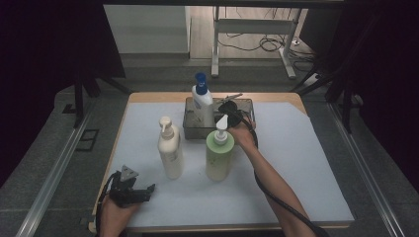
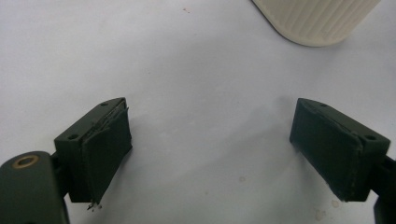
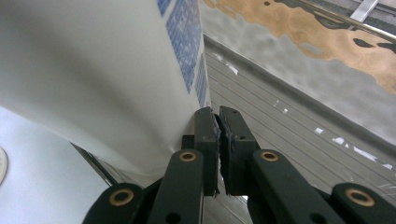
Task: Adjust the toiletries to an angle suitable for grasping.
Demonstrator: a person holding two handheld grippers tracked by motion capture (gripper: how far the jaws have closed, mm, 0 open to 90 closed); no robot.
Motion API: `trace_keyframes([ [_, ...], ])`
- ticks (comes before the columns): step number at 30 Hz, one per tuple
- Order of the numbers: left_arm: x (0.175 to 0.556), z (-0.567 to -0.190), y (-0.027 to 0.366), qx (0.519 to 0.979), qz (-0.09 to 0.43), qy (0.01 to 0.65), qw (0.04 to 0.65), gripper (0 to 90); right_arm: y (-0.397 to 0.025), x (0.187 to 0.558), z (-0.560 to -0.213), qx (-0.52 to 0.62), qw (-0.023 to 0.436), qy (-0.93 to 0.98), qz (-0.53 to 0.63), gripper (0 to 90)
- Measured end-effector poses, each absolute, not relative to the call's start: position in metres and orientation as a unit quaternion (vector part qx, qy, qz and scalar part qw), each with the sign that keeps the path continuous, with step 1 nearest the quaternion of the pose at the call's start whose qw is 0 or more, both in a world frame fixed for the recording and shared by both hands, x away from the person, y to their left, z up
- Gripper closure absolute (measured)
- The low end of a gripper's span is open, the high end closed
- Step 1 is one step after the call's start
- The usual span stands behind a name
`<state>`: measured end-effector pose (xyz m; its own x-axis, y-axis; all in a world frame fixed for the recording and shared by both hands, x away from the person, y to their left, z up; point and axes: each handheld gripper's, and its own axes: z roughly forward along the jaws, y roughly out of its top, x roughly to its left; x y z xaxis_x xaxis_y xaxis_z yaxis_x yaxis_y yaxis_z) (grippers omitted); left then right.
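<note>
A white bottle with a blue pump [image 1: 201, 101] stands in a dark metal tray [image 1: 245, 104] at the back of the table. My right gripper [image 1: 228, 108] is down in that tray just right of the bottle. In the right gripper view its jaws [image 3: 218, 115] are shut with nothing between them, close beside the bottle's white wall and blue label [image 3: 107, 79]. My left gripper [image 1: 142, 192] rests at the front left of the mat, open and empty. The left gripper view has its jaws [image 2: 210, 119] wide apart over the mat, with the cream bottle's base [image 2: 317, 18] ahead.
A cream pump bottle [image 1: 170, 148] and a green pump bottle [image 1: 220, 150] stand upright mid-table on the white mat [image 1: 296, 163], in front of the tray. The green bottle is close to my right forearm. A cable trails along the right arm.
</note>
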<state>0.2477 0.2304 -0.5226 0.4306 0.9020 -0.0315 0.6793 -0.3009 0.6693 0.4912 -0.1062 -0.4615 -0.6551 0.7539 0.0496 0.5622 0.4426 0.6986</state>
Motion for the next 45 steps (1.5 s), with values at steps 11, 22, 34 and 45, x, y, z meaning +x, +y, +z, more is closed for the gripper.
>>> trace_keyframes([
  [11,0.248,-0.523,0.230,0.786,0.179,0.503,0.311,12.1,-0.096,0.493,-0.463,0.383,0.138,0.845,0.345,85.5],
  [22,0.248,-0.523,0.230,0.786,0.179,0.503,0.311,12.1,-0.090,0.494,-0.462,0.379,0.135,0.848,0.345,85.6],
  [34,0.248,-0.523,0.230,0.786,0.179,0.503,0.311,12.1,-0.083,0.495,-0.461,0.375,0.121,0.848,0.354,85.7],
  [45,0.248,-0.523,0.230,0.787,0.179,0.503,0.311,12.1,-0.077,0.495,-0.463,0.364,0.119,0.856,0.346,85.4],
])
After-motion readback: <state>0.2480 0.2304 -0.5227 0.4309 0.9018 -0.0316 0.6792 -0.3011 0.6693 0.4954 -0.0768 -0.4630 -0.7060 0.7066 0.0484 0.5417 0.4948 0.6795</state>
